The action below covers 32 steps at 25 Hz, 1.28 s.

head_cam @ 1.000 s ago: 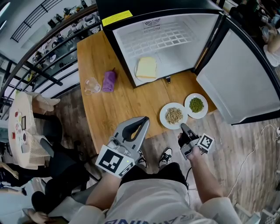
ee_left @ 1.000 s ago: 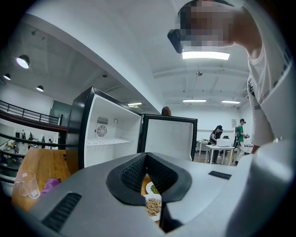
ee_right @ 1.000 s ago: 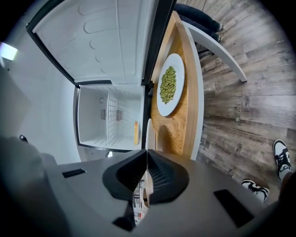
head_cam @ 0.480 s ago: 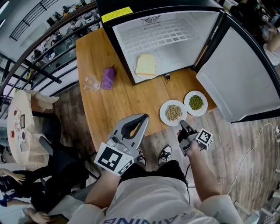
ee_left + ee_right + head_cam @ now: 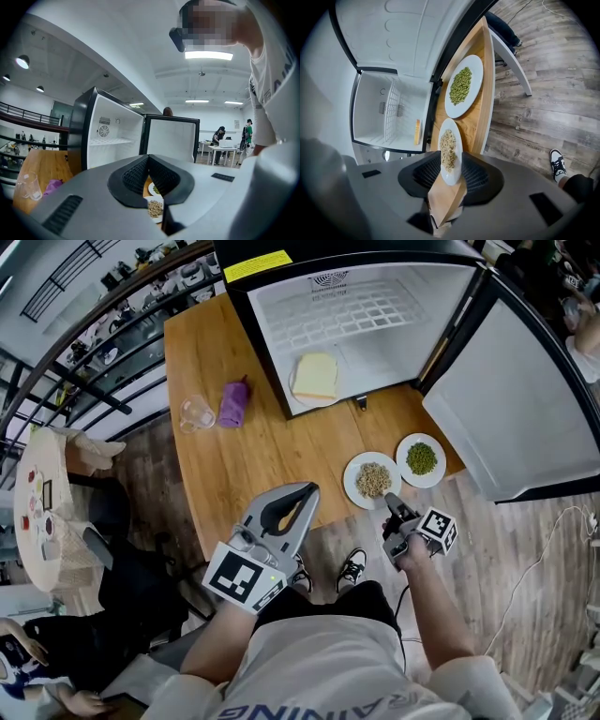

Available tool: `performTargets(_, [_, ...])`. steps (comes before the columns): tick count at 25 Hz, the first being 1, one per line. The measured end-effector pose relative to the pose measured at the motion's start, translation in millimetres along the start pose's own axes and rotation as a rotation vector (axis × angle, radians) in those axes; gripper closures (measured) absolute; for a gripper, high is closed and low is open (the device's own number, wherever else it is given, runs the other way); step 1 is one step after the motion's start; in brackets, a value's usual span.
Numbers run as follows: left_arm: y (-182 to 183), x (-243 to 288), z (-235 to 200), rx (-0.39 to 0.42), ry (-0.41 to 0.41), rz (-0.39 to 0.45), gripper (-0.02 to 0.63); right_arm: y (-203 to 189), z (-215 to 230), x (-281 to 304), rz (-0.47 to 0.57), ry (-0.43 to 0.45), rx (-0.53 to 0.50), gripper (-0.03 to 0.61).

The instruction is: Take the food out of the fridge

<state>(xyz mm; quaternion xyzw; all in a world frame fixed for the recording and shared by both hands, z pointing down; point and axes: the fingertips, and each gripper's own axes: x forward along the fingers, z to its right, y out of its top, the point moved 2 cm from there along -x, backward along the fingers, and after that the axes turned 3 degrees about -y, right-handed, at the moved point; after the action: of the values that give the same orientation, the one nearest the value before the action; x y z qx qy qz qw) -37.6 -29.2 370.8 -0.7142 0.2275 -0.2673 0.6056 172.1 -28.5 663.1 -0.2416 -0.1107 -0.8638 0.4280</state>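
One round white plate of beige grains [image 5: 373,481], at black fridge's [image 5: 366,334] 5 o'clock, lies released between right gripper's [image 5: 394,507] just-opened jaws; left gripper [image 5: 305,493] idles pressed together.

I'm looking at a wooden bench [image 5: 234,456] on white legs [image 5: 512,58]. It stands on a floor [image 5: 534,559] of grey-brown planks that spreads to the bench's right and under its near edge. Off the bench's left side, a black railing [image 5: 94,390] with slanted bars cuts across the corner. What sits behind it is too small to make out. Nearer, on that same side, is a little round table [image 5: 42,512] under a pale cloth. Far beyond the bench, people [image 5: 219,136] stand at a white table [image 5: 225,149]. Above the bench, the white ceiling [image 5: 131,51] carries long strip lights [image 5: 208,55] and round lamps [image 5: 22,61].
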Motion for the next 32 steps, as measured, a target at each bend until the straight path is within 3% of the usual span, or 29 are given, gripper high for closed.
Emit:
performTargets(12, [-4,0,-3,-0.004,0.005,-0.007,0.606,-5,18,4,-0.042,-0.057,-0.019,0.448])
performTargets(16, [-5,0,-4,-0.003,0.007,-0.009,0.606,-12,23,-11,-0.048,-0.091,-0.076,0.448])
performTargets(18, [-4,0,-6,-0.004,0.009,-0.010,0.606,-14,16,-23,-0.046,-0.093,-0.141,0.462])
performTargets(20, [-4,0,-7,-0.005,0.011,-0.010,0.606,-12,0,-32,-0.034,-0.080,-0.222,0.545])
performTargets(28, [0,2,-5,-0.001,0.006,0.002,0.606,1,-109,-50,0.072,0.022,-0.676,0.554])
performTargets(32, [4,-5,-6,0.003,0.019,0.010,0.606,3,-164,-64,0.174,0.050,-0.883,0.554])
